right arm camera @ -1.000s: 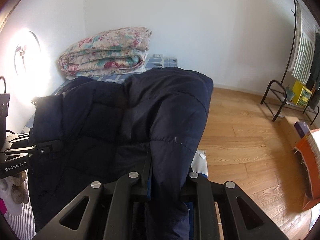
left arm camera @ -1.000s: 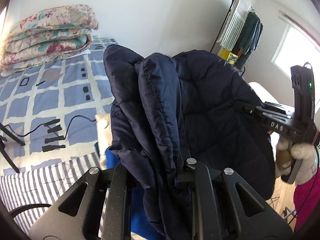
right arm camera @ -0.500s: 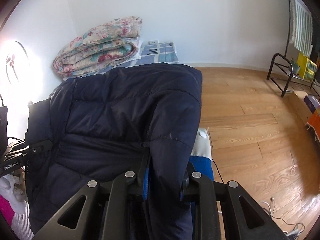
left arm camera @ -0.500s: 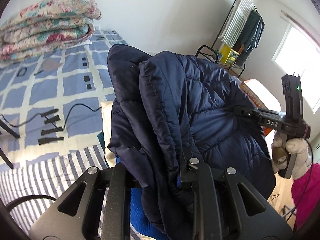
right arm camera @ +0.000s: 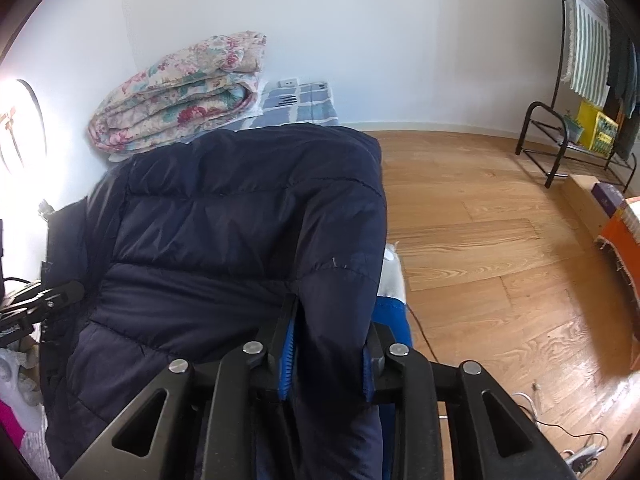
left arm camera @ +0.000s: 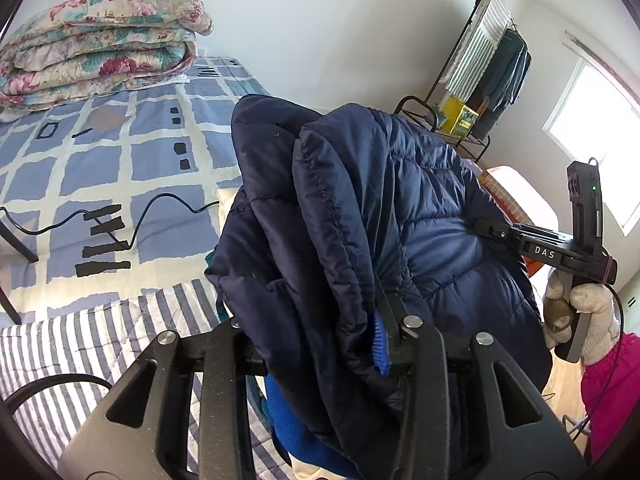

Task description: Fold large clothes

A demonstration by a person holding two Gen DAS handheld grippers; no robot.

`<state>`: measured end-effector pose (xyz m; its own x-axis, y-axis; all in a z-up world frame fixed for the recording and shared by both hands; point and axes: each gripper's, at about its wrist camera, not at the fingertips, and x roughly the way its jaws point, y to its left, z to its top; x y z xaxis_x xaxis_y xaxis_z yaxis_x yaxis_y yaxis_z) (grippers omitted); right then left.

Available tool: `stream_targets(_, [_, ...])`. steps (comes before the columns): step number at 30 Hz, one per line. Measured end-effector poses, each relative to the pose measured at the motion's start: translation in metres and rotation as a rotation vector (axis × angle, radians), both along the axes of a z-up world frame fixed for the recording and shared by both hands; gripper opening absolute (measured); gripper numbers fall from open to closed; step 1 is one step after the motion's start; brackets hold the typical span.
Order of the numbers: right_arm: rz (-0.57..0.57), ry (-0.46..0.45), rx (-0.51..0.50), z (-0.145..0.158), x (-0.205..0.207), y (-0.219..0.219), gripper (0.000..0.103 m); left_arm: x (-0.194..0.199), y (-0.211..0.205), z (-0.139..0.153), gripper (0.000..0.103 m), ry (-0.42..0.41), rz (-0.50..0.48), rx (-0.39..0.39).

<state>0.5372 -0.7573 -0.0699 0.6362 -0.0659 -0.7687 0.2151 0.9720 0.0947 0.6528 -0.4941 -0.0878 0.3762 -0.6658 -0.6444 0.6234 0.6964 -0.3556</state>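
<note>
Bedroom conditions: we note a bed (left arm camera: 132, 152) under a blue checked cover, a folded floral quilt (left arm camera: 96, 40) at its head, wooden flooring (right arm camera: 480, 220) and a clothes rack (left arm camera: 492, 64) by the wall. We find the navy puffer jacket (left arm camera: 360, 208) bunched and doubled over, low above the foot of the bed. The left gripper (left arm camera: 320, 332) has a thick fold between its jaws, which are opening; the pads (left arm camera: 378, 340) no longer appear to press. The right gripper (right arm camera: 328, 344) straddles another fold, its jaws likewise opening. We judge the jacket soft, bulky, light and slippery-shelled. It is best taken at stitched seams or hem edges, where padding is thinner.
</note>
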Motion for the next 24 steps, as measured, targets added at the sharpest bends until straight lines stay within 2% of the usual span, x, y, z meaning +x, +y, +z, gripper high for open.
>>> stream_targets(3, [-0.027, 0.007, -0.019, 0.001, -0.003, 0.001, 0.032, -0.001, 0.003, 0.0, 0.038, 0.008, 0.006, -0.001])
stream_targets(7, [-0.038, 0.011, -0.026, 0.001, -0.01, 0.002, 0.032, -0.006, 0.008, 0.001, 0.038, 0.002, 0.012, -0.005])
stream_targets(13, [-0.057, 0.011, -0.037, 0.003, -0.018, 0.004, 0.035, -0.013, 0.015, 0.004, 0.046, 0.006, 0.029, 0.007])
stream_targets(17, [-0.075, 0.008, -0.049, 0.008, -0.026, 0.007, 0.043, -0.019, 0.021, 0.01, 0.047, -0.001, 0.031, 0.009])
stream_targets(22, [-0.085, -0.012, -0.045, 0.016, -0.036, 0.013, 0.043, -0.028, 0.031, 0.015, 0.047, -0.004, 0.038, 0.009])
stream_targets(23, [-0.085, -0.016, -0.044, 0.018, -0.038, 0.015, 0.045, -0.031, 0.033, 0.016, 0.047, -0.005, 0.039, 0.011])
stream_targets(24, [-0.084, -0.02, -0.048, 0.021, -0.041, 0.017, 0.052, -0.035, 0.035, 0.017, 0.047, -0.007, 0.038, 0.012])
